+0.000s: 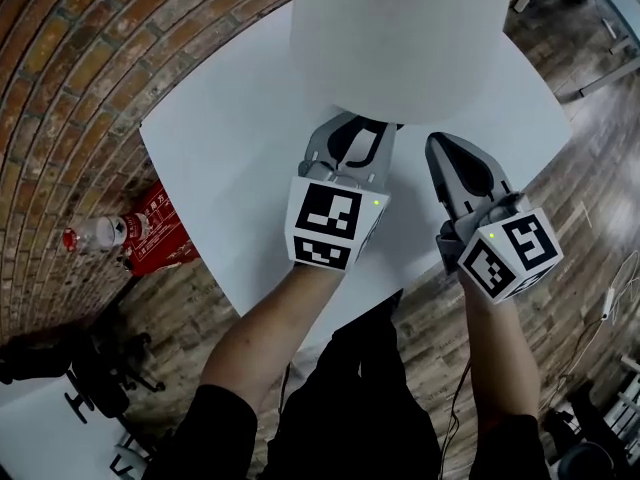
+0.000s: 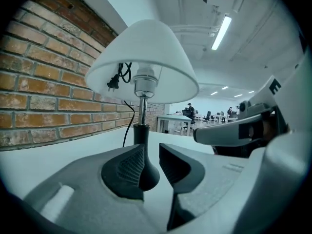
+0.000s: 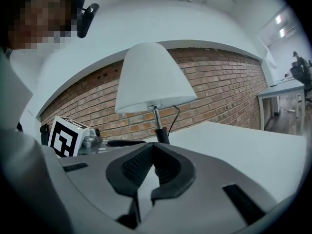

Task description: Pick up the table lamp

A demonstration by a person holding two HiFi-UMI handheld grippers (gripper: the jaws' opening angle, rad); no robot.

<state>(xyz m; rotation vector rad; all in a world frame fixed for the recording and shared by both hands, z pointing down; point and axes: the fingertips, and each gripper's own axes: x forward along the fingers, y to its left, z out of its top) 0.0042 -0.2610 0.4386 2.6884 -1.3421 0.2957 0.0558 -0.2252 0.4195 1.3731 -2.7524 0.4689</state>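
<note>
The table lamp (image 1: 400,38) is standing on the white table (image 1: 220,168), and its wide white shade is filling the upper centre of the head view. In the left gripper view its shade (image 2: 141,57) is sitting at the upper centre. A thin bright metal stem (image 2: 142,112) is running down from it into a dark flared base (image 2: 142,165).

The left gripper (image 2: 152,150) is holding its jaws a little apart. The base is showing in the gap and partly behind the left-hand pad, and I cannot tell whether it is touching that pad. The right gripper (image 3: 153,147) is keeping its jaw tips together with nothing between them. It is pointing at the lamp from the lower right of the head view, and the lamp is standing clear beyond it.

The shade is looking thin and easy to dent, so it is probably a poor place to grip. The stem is looking stiff but narrow and slick, so it may be turning or sliding in the pads. The dark neck just above the base is looking like the firmest hold, and it is also keeping the grip low. The lamp is probably light, with the broad shade making it prone to tipping. The black cord (image 2: 127,126) is trailing behind the stem, and its plug (image 2: 113,83) is hanging under the shade, where it may be swinging on a lift.
</note>
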